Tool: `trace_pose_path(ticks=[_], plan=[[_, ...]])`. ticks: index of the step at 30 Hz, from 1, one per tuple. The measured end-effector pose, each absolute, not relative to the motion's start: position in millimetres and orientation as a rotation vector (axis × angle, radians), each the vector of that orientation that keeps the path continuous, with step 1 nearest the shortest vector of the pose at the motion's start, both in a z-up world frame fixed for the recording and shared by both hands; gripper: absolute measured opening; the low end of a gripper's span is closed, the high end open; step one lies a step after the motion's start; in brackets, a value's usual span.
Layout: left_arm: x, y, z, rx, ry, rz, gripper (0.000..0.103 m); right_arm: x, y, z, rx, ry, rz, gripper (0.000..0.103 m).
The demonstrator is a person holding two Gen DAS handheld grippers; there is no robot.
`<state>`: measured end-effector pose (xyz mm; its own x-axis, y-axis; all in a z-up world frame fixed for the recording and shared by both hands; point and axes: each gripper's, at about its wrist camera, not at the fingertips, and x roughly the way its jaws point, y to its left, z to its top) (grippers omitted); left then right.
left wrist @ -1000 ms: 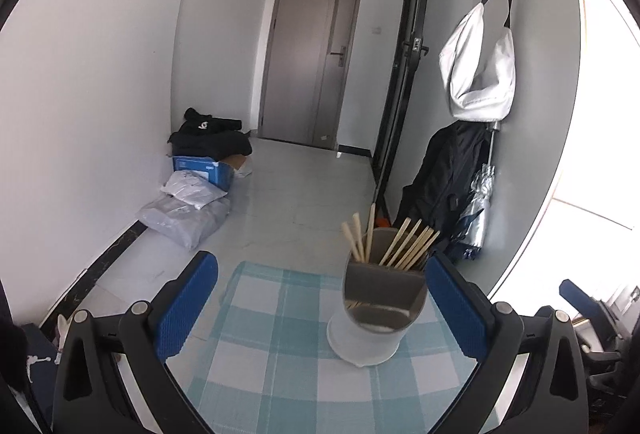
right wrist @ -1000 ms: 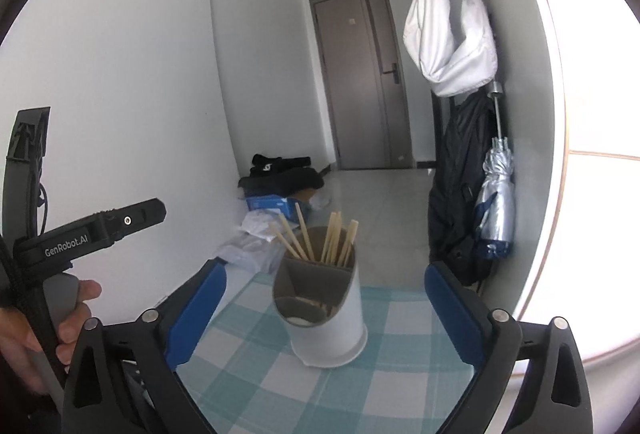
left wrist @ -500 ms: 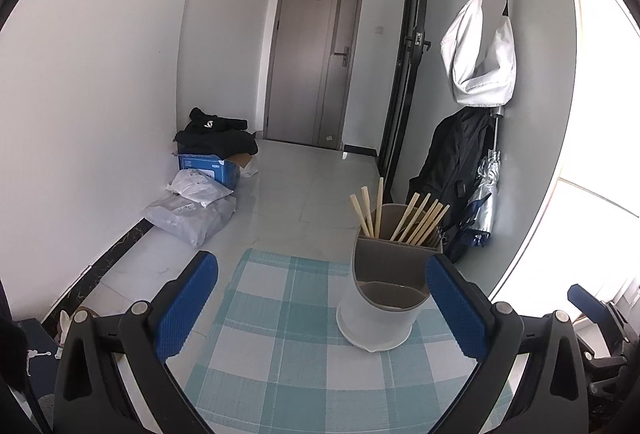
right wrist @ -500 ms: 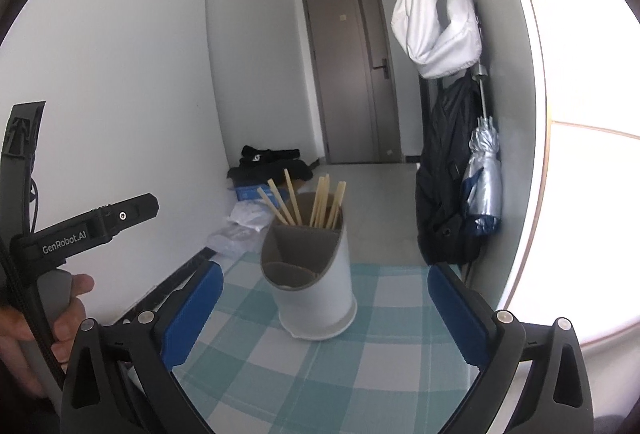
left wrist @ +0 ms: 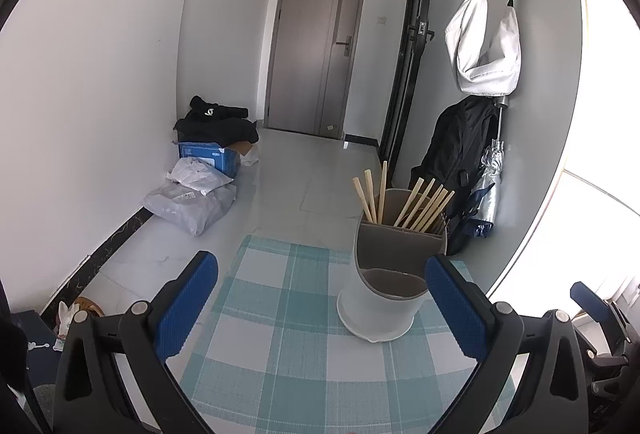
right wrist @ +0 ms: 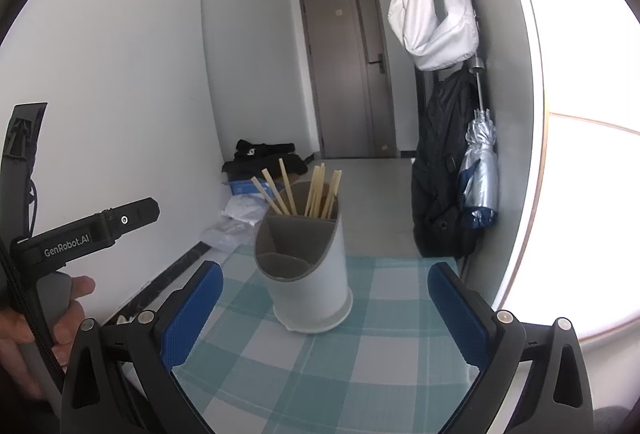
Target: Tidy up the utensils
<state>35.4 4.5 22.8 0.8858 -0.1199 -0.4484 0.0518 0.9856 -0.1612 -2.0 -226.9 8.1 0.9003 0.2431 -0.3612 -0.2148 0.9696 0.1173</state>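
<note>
A white utensil holder (left wrist: pixel 376 310) with a grey divided insert stands upright on the teal checked tablecloth (left wrist: pixel 280 354). Several wooden chopsticks (left wrist: pixel 420 203) stick up from its rear compartment; the front compartment looks empty. My left gripper (left wrist: pixel 322 310) is open, with the holder just inside its right finger. In the right wrist view the same holder (right wrist: pixel 316 290) and chopsticks (right wrist: pixel 316 191) sit ahead between the wide-apart blue pads of my open right gripper (right wrist: pixel 324 314). Nothing is held by either one.
A hand (right wrist: pixel 52 318) holds the other gripper's handle at the left of the right wrist view. The table's far edge (left wrist: pixel 280 244) lies just behind the holder. Bags (left wrist: pixel 192 197), a blue box (left wrist: pixel 208 155), a black backpack (left wrist: pixel 456 153) and a folded umbrella (right wrist: pixel 480 169) lie beyond.
Both views have pulled back and tilted a little, so the holder sits lower right in the left view and more central in the right one. Both grippers stay open.
</note>
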Motion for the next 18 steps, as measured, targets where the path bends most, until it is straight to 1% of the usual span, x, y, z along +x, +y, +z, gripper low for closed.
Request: trace_pose_path(ticks=[18], plan=[[33.5,4.1,23.1,-0.149,0.482,-0.099,0.102,-4.6,-224.5,7.2,0.064,0.392,0.233,0.103]])
